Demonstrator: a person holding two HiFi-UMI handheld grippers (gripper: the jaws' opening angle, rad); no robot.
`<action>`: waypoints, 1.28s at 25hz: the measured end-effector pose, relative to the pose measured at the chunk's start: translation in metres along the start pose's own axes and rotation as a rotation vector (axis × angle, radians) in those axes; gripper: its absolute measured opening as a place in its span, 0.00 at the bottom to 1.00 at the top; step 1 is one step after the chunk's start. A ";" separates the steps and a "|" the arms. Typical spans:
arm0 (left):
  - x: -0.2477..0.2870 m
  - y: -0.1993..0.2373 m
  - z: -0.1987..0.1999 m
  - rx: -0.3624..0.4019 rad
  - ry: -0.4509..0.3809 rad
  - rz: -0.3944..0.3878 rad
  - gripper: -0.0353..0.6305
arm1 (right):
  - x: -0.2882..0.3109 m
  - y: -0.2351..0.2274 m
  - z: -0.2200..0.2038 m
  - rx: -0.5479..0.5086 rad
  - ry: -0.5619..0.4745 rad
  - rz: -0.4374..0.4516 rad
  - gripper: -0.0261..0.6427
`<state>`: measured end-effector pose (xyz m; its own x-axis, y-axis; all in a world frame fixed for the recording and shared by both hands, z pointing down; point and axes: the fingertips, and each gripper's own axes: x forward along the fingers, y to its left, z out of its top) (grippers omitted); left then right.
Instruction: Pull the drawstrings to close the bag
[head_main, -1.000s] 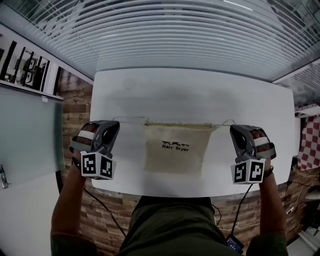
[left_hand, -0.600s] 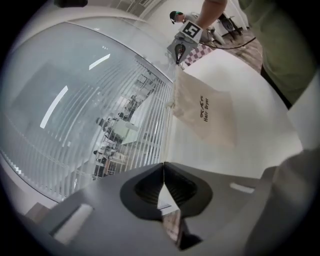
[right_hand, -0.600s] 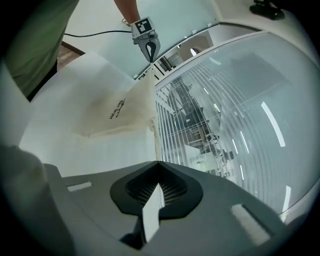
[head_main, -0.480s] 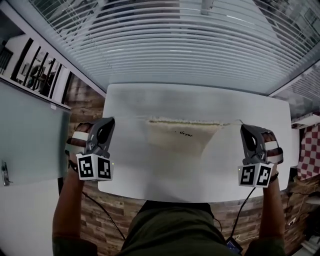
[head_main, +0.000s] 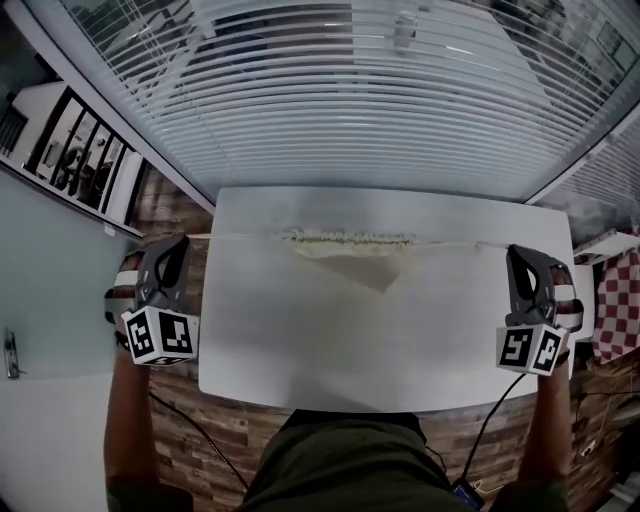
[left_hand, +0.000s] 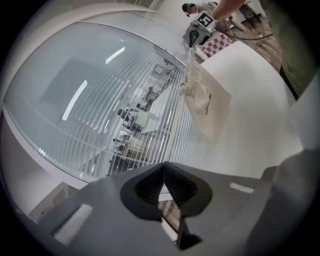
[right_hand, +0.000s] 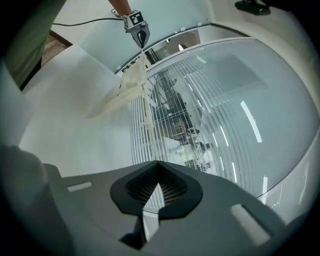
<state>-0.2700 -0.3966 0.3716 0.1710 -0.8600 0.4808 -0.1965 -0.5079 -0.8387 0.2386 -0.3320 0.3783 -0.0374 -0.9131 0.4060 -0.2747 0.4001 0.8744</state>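
Between the jaws of the left gripper (left_hand: 163, 167), off the table's (head_main: 300, 340) left edge, nothing can be made out in its own view. The jaws are pressed together at the tips, with only a small hollow left behind them. In the head view the thin left drawstring (head_main: 245, 236) is seen stretched taut from the bag to those tips, so it is taken to be clamped there. The person's forearms are cut off by the lower border of the head view.

The bag (head_main: 355, 262) is held over the far middle of the table. It is made of pale beige cloth. Its mouth is gathered into a long puckered ridge along the line of the strings, and the body below is drawn into a point towards the near edge. Whether that point touches the table cannot be told.

A short line of dark print is seen on the cloth in the left gripper view, but it is too small to be read. In the head view it is folded out of sight.

The right drawstring (head_main: 460, 244) is stretched just as tight to the right gripper (right_hand: 158, 165), off the table's right edge. Its jaws are likewise closed at the tips, and the cord between them is too fine to be seen.
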 end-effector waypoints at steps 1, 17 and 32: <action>-0.004 0.004 -0.001 -0.012 0.001 0.011 0.07 | -0.002 -0.004 -0.002 0.005 0.004 -0.011 0.06; -0.048 0.053 -0.047 -0.196 0.050 0.115 0.06 | -0.040 -0.061 -0.024 0.072 0.054 -0.150 0.06; -0.076 0.109 -0.007 -0.211 -0.057 0.291 0.07 | -0.050 -0.091 0.017 0.177 -0.050 -0.226 0.06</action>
<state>-0.3113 -0.3868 0.2456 0.1306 -0.9690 0.2095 -0.4389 -0.2460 -0.8642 0.2486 -0.3236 0.2741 -0.0023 -0.9821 0.1886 -0.4444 0.1699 0.8796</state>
